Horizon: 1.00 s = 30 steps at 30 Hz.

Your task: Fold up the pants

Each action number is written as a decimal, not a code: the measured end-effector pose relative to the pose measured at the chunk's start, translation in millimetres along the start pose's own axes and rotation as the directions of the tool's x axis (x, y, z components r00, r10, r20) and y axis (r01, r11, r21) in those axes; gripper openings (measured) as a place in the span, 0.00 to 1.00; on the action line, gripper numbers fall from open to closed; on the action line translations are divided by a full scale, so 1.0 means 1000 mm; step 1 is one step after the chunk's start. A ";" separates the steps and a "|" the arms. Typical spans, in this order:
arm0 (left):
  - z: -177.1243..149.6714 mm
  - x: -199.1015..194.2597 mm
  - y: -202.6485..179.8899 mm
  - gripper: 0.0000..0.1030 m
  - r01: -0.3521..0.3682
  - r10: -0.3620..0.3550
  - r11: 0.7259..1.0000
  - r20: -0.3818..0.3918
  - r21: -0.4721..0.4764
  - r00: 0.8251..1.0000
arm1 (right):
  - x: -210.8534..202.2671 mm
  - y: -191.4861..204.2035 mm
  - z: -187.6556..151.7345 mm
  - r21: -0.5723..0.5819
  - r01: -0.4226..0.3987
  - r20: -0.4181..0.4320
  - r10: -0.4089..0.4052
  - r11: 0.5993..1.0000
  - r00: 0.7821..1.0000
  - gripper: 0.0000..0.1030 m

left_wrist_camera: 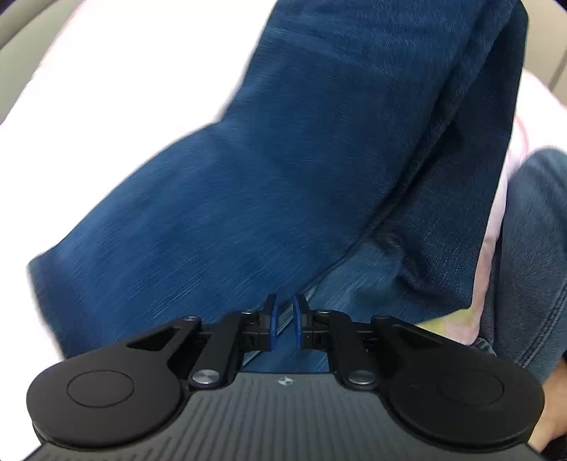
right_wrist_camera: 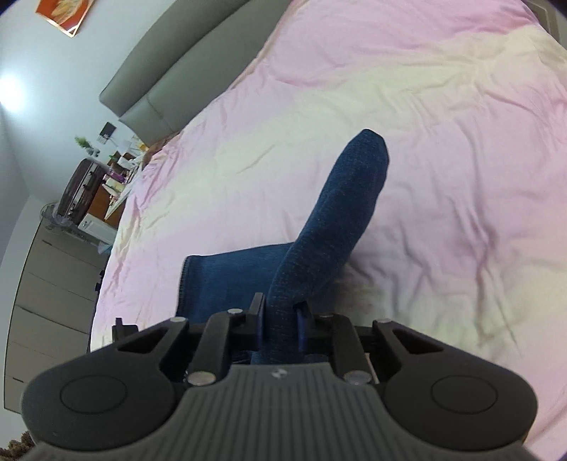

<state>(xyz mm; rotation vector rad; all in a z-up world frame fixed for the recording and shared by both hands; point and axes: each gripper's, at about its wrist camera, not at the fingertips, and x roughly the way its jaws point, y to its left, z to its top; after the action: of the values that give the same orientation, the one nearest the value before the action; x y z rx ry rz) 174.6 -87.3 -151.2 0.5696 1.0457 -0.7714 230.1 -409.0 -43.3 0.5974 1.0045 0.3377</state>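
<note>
Carrying the jeans [right_wrist_camera: 340, 212] over the pink bed sheet [right_wrist_camera: 443, 124], the right gripper [right_wrist_camera: 280, 322] pinches a thick bunched fold of denim. The left gripper [left_wrist_camera: 285, 324] is narrowed around a thin edge, though contact is unclear. Best to keep both level, then lay the lifted leg squarely onto the denim resting on the sheet.

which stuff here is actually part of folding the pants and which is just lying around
Part of the job:
- blue pants, bunched in the right claw
- left claw, closed on denim
- pink bedsheet they lie on

Just lying about:
- grey headboard
- cluttered desk
- cabinet
- wall picture
</note>
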 end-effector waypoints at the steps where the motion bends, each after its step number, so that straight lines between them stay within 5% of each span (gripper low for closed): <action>1: -0.007 -0.010 0.009 0.14 0.000 0.001 1.000 0.021 -0.028 1.000 | 0.002 0.019 0.002 -0.022 -0.009 0.003 0.010 1.000 1.000 0.12; 5: -0.037 -0.054 0.055 0.14 0.003 0.014 0.986 0.099 -0.167 0.995 | 0.027 0.096 0.007 -0.094 -0.057 -0.016 0.056 0.994 0.998 0.12; 12: -0.093 -0.114 0.130 0.20 0.007 0.085 0.917 0.213 -0.399 0.973 | 0.130 0.186 -0.003 -0.117 -0.103 -0.111 0.090 0.988 0.990 0.12; 21: -0.125 -0.128 0.167 0.22 0.067 0.084 0.857 0.266 -0.512 0.960 | 0.282 0.216 -0.042 -0.046 -0.003 -0.261 -0.009 0.999 0.965 0.12; 30: -0.132 -0.122 0.173 0.30 0.082 0.087 0.806 0.255 -0.586 0.963 | 0.356 0.213 -0.064 -0.057 0.038 -0.345 -0.055 0.998 0.937 0.18</action>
<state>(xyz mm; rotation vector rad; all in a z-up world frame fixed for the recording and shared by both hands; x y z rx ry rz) 204.0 150.8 -82.7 -0.0791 0.9612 -0.4581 355.0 -33.4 -182.2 0.4766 1.3437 0.4346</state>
